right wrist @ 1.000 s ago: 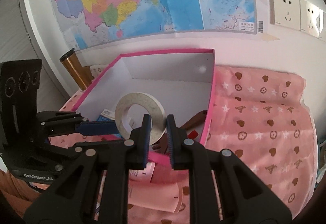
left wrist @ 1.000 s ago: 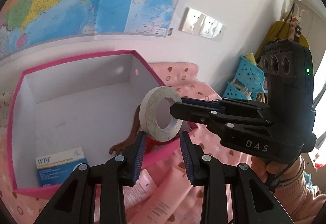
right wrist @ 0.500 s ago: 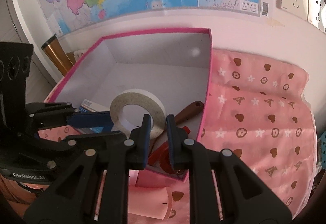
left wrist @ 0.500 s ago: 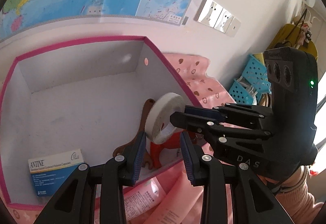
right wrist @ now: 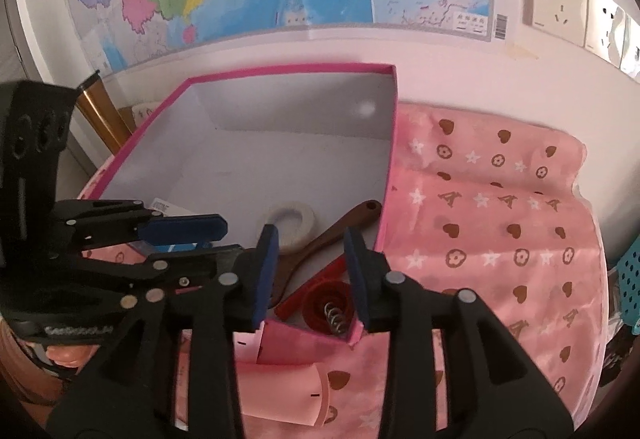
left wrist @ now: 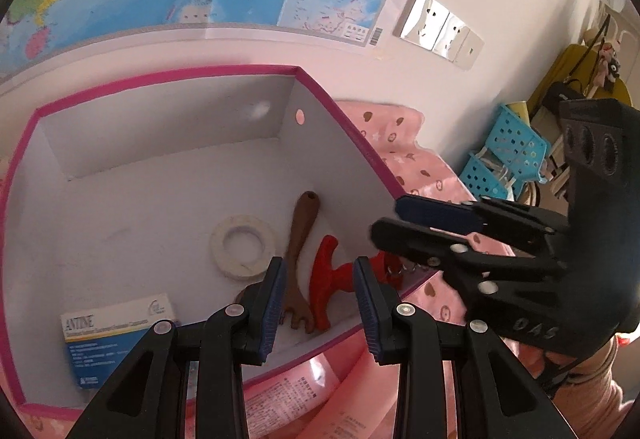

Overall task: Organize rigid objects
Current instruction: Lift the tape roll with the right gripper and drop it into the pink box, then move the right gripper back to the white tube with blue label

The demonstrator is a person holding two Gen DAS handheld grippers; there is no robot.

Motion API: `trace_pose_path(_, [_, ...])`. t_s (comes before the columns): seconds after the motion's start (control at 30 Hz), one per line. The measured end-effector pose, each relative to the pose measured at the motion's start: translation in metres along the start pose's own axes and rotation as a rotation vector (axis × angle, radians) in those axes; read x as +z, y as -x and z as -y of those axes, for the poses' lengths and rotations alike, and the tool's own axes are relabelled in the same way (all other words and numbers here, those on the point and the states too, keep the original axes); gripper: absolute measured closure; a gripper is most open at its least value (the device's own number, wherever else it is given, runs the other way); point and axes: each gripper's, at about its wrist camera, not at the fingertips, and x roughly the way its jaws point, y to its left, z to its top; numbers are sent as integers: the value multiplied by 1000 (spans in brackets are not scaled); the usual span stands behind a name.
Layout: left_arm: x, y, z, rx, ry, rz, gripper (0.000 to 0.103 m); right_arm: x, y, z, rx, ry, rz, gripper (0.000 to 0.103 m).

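Observation:
A white tape roll (left wrist: 243, 252) lies flat on the floor of the pink-rimmed white box (left wrist: 160, 75); it also shows in the right wrist view (right wrist: 291, 226). Beside it lie a brown wooden fork (left wrist: 301, 247) and a red corkscrew (left wrist: 326, 285). A blue and white medicine box (left wrist: 116, 335) lies in the near left corner. My right gripper (right wrist: 312, 271) is open and empty above the box's near right corner. My left gripper (left wrist: 318, 303) is open and empty over the box's near edge.
The box (right wrist: 280, 79) sits on a pink patterned cloth (right wrist: 500, 223) against a wall with a map. Pink tubes (left wrist: 304, 395) lie in front of the box. Blue baskets (left wrist: 508, 159) stand at the right. A gold cylinder (right wrist: 100, 111) stands left of the box.
My right gripper opened and let go of the tape roll, which now lies flat in the box. Both grippers moved forward over the box.

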Motion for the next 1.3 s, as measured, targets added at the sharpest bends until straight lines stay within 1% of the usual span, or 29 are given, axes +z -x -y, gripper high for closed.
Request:
trace_pose_path(0.1, [-4, 11, 1, 12, -16, 30, 69, -4, 9, 2, 19, -11, 24, 66])
trace_pose_path(0.13, [-6, 16, 2, 18, -24, 42, 66, -5, 12, 2, 26, -14, 31, 66])
trace_pose_path(0.27, [-17, 45, 4, 42, -52, 119, 62, -14, 31, 1, 71, -29, 76, 66])
trace_pose_path(0.33, [-22, 57, 5, 47, -64, 153, 58, -20, 39, 0, 104, -36, 93, 66])
trace_pose_path(0.4, [-30, 72, 6, 68, -73, 192, 57, -28, 47, -2, 135, -41, 111, 66])
trace_pose_path(0.5, [-43, 95, 4, 119, -76, 254, 54, -40, 54, -6, 170, -48, 115, 66])
trace_pose_path(0.63, [-60, 118, -8, 143, -49, 294, 52, -56, 53, -10, 213, -60, 102, 64])
trace_pose_path(0.7, [-69, 123, -16, 160, -30, 295, 52, -64, 49, -11, 222, -69, 86, 58])
trace_pose_path(0.73, [-74, 125, -20, 168, -17, 292, 52, -68, 48, -11, 228, -77, 80, 57])
trace_pose_path(0.93, [-103, 114, -39, 188, 39, 221, 52, -87, 29, -12, 243, -116, 21, 56])
trace_pose_path(1.03, [-114, 105, -44, 182, 66, 191, 52, -94, 22, -14, 254, -132, 0, 56])
trace_pose_path(1.2, [-129, 93, -40, 188, 63, 149, 52, -104, 15, -19, 265, -138, -26, 56])
trace_pose_path(1.3, [-136, 88, -35, 182, 57, 128, 52, -109, 13, -17, 252, -146, -36, 56])
